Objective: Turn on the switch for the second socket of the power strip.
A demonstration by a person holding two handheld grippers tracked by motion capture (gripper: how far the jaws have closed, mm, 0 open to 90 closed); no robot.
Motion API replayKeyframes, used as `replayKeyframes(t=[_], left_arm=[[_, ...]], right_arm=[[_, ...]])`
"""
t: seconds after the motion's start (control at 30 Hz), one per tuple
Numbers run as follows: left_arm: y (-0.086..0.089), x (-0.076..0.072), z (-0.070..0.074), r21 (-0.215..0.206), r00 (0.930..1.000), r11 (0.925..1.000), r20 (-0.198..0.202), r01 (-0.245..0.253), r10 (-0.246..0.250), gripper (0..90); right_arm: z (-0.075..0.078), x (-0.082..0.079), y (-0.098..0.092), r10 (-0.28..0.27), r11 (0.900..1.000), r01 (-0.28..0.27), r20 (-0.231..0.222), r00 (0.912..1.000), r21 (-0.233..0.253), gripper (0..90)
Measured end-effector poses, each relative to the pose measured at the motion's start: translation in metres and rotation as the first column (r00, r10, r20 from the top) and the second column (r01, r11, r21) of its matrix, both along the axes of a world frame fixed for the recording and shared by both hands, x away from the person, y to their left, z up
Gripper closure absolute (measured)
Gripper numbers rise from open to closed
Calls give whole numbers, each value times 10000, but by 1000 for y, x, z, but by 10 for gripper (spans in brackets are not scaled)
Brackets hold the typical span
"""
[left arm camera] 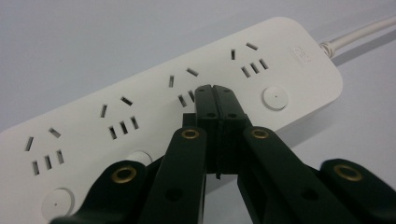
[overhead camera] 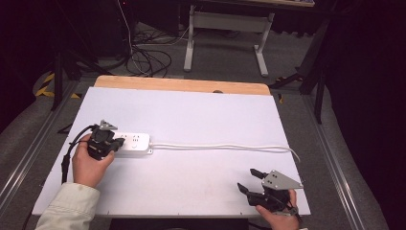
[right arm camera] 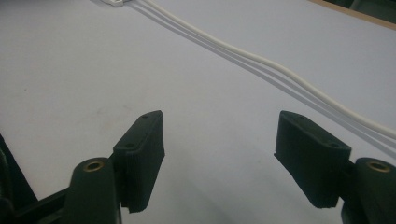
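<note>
A white power strip [overhead camera: 135, 143] lies on the left part of the white table [overhead camera: 191, 115]. Its white cable [overhead camera: 225, 146] runs right across the table to the far edge. In the left gripper view the power strip [left arm camera: 140, 107] shows several socket groups and round buttons. My left gripper [left arm camera: 215, 93] is shut, its tips pressed together just over the strip's top face near the middle sockets. From above, the left gripper [overhead camera: 109, 142] sits at the strip's left end. My right gripper [overhead camera: 249, 179] stands open near the table's front right, nothing between its fingers. The cable [right arm camera: 261, 60] passes beyond it.
A wooden strip [overhead camera: 182, 85] borders the table's far edge. Behind it on the floor are loose cables [overhead camera: 148, 60] and a white table frame [overhead camera: 225, 38]. A metal rail [overhead camera: 28, 153] runs along the left side.
</note>
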State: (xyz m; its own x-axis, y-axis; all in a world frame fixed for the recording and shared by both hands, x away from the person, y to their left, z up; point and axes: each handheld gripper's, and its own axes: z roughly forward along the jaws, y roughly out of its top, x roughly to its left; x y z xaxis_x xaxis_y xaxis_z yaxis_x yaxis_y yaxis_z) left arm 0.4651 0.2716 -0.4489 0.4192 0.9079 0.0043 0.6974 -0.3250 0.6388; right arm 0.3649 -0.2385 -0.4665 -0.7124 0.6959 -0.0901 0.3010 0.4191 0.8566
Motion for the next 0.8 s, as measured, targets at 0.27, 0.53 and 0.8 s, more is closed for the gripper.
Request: replayKeyframes(t=[0.27, 0.53, 0.8], left_arm=[[0, 0, -1, 62, 10000, 10000, 63, 39, -40, 898], [0, 0, -4, 67, 9994, 9998, 288, 194, -196, 898], [2, 0, -5, -127, 9996, 9998, 244, 149, -145, 899]], right_arm=[[0, 0, 0, 33, 10000, -33, -10, 10000, -11, 330], [0, -1, 1, 38, 10000, -38, -19, 10000, -35, 331], [-1, 0, 1, 82, 9999, -82, -38, 10000, -64, 335]])
